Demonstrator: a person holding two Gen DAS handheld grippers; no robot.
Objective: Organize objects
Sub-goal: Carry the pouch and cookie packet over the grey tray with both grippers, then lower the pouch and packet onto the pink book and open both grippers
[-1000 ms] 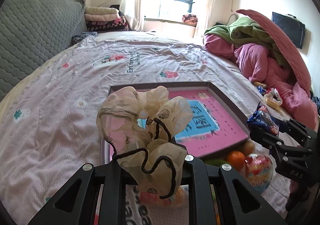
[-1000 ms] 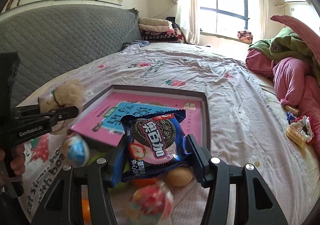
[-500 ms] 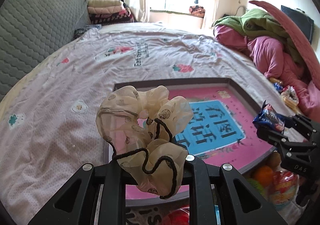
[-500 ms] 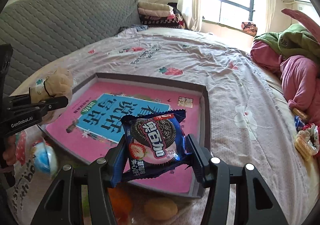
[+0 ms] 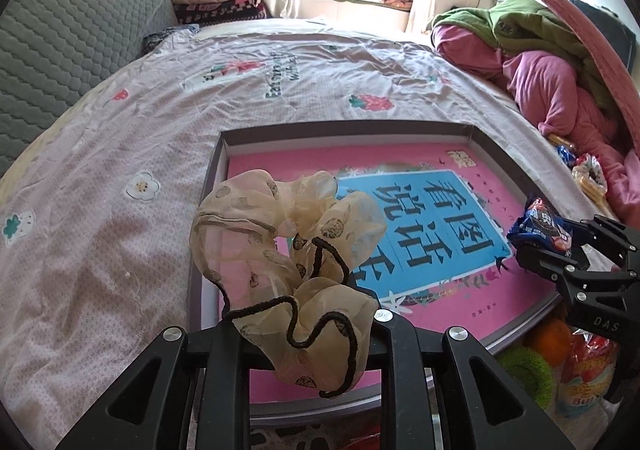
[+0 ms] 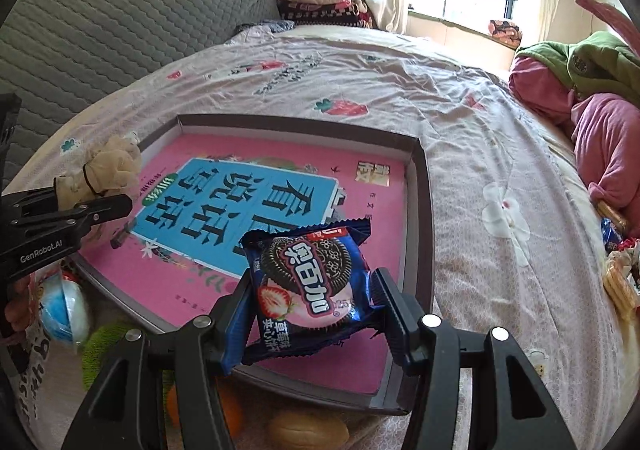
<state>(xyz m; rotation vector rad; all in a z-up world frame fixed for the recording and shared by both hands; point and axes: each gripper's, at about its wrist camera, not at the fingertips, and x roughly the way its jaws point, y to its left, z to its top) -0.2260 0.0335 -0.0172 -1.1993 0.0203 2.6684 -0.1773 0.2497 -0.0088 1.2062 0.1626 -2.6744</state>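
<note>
A beige dotted scrunchie [image 5: 288,250] with a black elastic hangs between the fingers of my left gripper [image 5: 304,324], over the near left part of a dark-rimmed tray [image 5: 344,128]. The jaws are opening slightly, and the scrunchie is still caught between them. A pink and blue book [image 5: 440,230] fills the tray. My right gripper [image 6: 310,290] is shut on a blue cookie packet [image 6: 312,262], held above the tray's near right corner [image 6: 420,210]. In the right wrist view the left gripper [image 6: 100,206] and scrunchie [image 6: 112,166] are at the left. In the left wrist view the right gripper [image 5: 532,246] is at the right.
The tray lies on a bed with a pale printed sheet [image 5: 120,250]. Below its near edge are an orange [image 5: 544,338], a green object [image 5: 524,370], a snack bag [image 5: 588,370] and a blue ball [image 6: 64,310]. Piled bedding [image 5: 560,82] sits right, a grey headboard [image 5: 60,30] left.
Both grippers have moved forward and down over the tray, which now looks larger and closer. Each still carries its item.
</note>
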